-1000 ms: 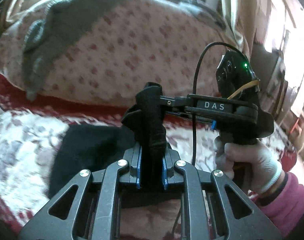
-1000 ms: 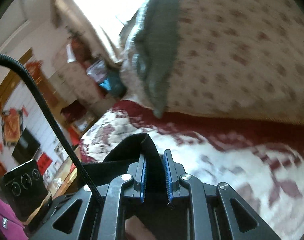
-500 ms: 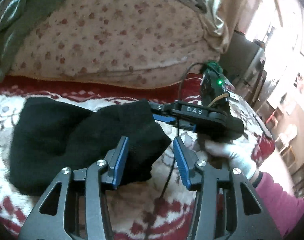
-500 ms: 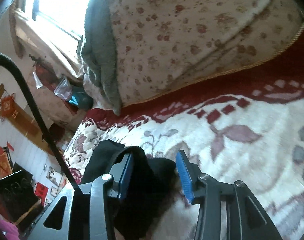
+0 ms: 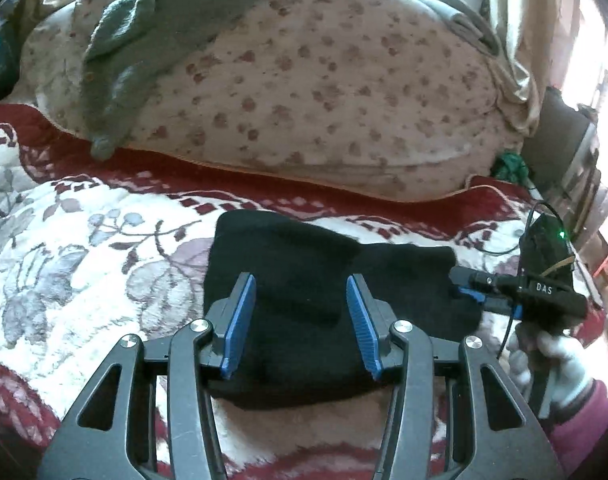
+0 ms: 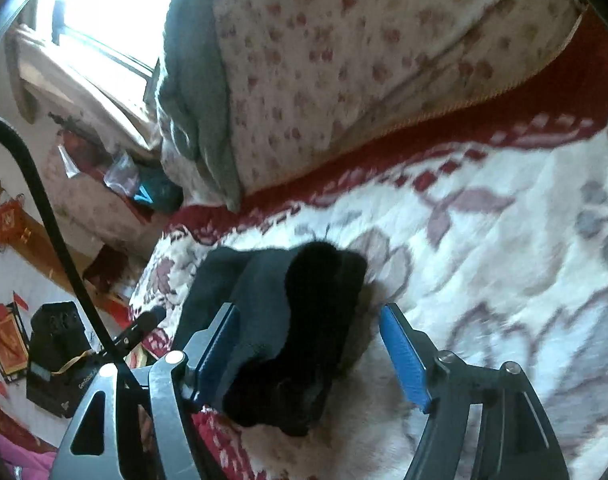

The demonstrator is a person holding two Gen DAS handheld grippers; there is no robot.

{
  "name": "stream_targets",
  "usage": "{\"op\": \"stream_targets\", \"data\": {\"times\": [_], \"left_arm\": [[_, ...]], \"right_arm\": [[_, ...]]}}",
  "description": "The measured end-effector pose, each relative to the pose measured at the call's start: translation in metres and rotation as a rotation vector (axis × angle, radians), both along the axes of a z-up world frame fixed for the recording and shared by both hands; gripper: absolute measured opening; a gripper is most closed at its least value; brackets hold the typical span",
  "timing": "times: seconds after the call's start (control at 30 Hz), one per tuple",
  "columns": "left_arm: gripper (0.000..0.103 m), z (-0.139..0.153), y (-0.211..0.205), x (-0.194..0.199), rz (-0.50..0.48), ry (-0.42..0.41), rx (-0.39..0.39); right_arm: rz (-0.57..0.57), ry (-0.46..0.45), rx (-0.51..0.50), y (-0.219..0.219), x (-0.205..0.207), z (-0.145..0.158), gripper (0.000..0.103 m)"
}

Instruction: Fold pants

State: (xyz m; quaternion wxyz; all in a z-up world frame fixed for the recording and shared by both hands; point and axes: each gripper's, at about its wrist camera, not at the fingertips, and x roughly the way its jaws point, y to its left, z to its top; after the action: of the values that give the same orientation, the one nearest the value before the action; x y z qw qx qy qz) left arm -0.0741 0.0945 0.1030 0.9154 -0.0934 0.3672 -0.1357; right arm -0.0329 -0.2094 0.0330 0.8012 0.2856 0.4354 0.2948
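Pants [image 5: 304, 300], black and folded into a compact bundle, lie on the floral white-and-red blanket [image 5: 84, 260], toward its red border that runs along the foot of the spotted quilt pile [image 5: 324, 100]. One second earlier both grippers were pressed together on the raised fabric; half a second earlier their jaws had begun to part; now both stand fully spread and the garment rests flat on the blanket, released. Left gripper [image 5: 302, 320]: blue-padded fingers [image 5: 240, 320] wide apart, hovering over the near half of the bundle, with dark cloth visible between them but not pinched. Right gripper [image 6: 310, 354]: fingers [image 6: 404, 360] likewise spread; the right end of the pants [image 6: 288, 340] lies between them as a thick layered fold, close to the left pad, though contact cannot be told. In the left wrist view the right gripper [image 5: 470, 294] points at the bundle's right edge, held by a gloved right hand [image 5: 552, 360] in a pink sleeve. A grey-green cloth [image 5: 144, 40] drapes over the upper left of the quilt pile. Compared with the earlier frames, the bundle appears broader and flatter, and the quilt pile has moved farther back in view.
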Motion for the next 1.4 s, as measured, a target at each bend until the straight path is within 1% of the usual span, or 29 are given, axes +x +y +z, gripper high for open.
{"op": "stream_targets", "data": {"times": [0.03,0.07,0.1,0.13,0.17,0.2,0.27,0.33,0.37,0.4,0.47,0.6,0.7,0.83,0.9,1.03,1.2,1.27,1.4], "left_arm": [[0.046,-0.004,0.0,0.003,0.008,0.005,0.012],[0.046,-0.007,-0.002,0.006,0.017,0.011,0.026],[0.046,-0.011,-0.003,0.01,0.024,0.02,0.042],[0.046,-0.015,-0.003,0.011,0.032,0.028,0.051],[0.046,-0.018,-0.001,0.014,0.049,0.04,0.061],[0.046,-0.023,0.001,0.018,0.073,0.057,0.066],[0.046,-0.028,0.005,0.024,0.09,0.072,0.063],[0.046,-0.032,0.008,0.028,0.1,0.084,0.053],[0.046,-0.034,0.008,0.029,0.096,0.091,0.045],[0.046,-0.036,0.008,0.031,0.092,0.099,0.043],[0.046,-0.038,0.004,0.03,0.089,0.096,0.061],[0.046,-0.036,-0.002,0.028,0.087,0.086,0.094],[0.046,-0.033,0.0,0.027,0.092,0.098,0.08],[0.046,-0.026,0.004,0.023,0.105,0.101,0.079],[0.046,-0.022,0.004,0.02,0.113,0.094,0.085],[0.046,-0.014,0.005,0.014,0.123,0.073,0.101],[0.046,-0.005,0.004,0.008,0.128,0.051,0.103],[0.046,-0.003,0.003,0.007,0.128,0.046,0.108],[0.046,0.0,0.001,0.004,0.132,0.04,0.113]], "right_arm": [[0.008,0.018,0.009,0.005,0.002,-0.004,0.064],[0.03,0.038,0.015,0.015,0.004,-0.008,0.046],[0.038,0.032,-0.006,0.021,0.003,-0.008,0.041],[0.043,-0.012,-0.086,0.031,0.0,-0.001,0.037],[0.058,-0.052,-0.133,0.037,-0.003,0.006,0.034],[0.074,-0.08,-0.149,0.042,-0.006,0.012,0.033],[0.088,-0.097,-0.135,0.042,-0.006,0.018,0.031],[0.083,-0.099,-0.166,0.04,-0.005,0.015,0.031],[0.074,-0.086,-0.185,0.038,-0.003,0.008,0.031],[0.066,-0.07,-0.179,0.035,-0.002,0.002,0.031],[0.043,-0.045,-0.125,0.026,-0.002,-0.009,0.031],[0.009,-0.039,-0.093,0.018,-0.01,-0.012,0.033],[-0.01,-0.032,-0.094,0.015,-0.016,-0.006,0.034],[-0.032,-0.086,-0.181,0.016,-0.025,0.013,0.035],[-0.035,-0.103,-0.184,0.015,-0.028,0.022,0.036],[-0.047,-0.14,-0.196,0.017,-0.035,0.038,0.046],[-0.059,-0.177,-0.252,0.032,-0.044,0.049,0.047],[-0.066,-0.204,-0.274,0.039,-0.048,0.054,0.053],[-0.083,-0.237,-0.316,0.05,-0.053,0.061,0.053]]}}
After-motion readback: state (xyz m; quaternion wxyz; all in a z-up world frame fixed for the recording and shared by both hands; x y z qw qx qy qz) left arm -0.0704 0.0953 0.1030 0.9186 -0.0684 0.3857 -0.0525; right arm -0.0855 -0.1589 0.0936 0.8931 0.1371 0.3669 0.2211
